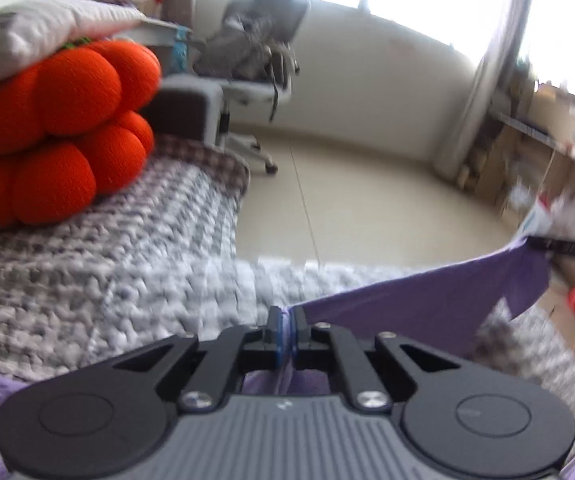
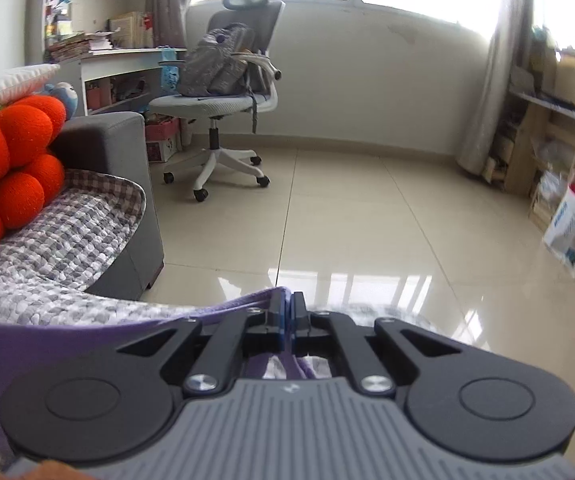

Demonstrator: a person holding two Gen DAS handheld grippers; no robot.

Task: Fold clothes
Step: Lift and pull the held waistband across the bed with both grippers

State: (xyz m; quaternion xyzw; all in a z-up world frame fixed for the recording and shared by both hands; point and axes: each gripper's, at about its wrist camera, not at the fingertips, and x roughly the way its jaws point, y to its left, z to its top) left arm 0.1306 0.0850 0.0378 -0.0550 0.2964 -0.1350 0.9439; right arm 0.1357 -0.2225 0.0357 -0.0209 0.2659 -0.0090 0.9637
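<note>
both grippers pinch one edge of the purple garment and hold it stretched above the sofa.

at the far left the orange cushions (image 1: 59,128) sit stacked on the grey checked sofa cover (image 1: 99,264); just right of them the left gripper (image 1: 286,332) has its jaws pressed together on the near corner of the purple garment (image 1: 427,308), whose top edge runs taut to the right, where the right gripper (image 2: 287,320) pinches the other corner with its jaws shut on the cloth. the garment hangs between the two, partly draped over the sofa front, with tiled floor (image 2: 347,220) beyond. this looks like the lift-and-spread step before a fold; next, i judge, both hands need to move together, keeping the edge tense, and lay it flat on the sofa cover.
</note>
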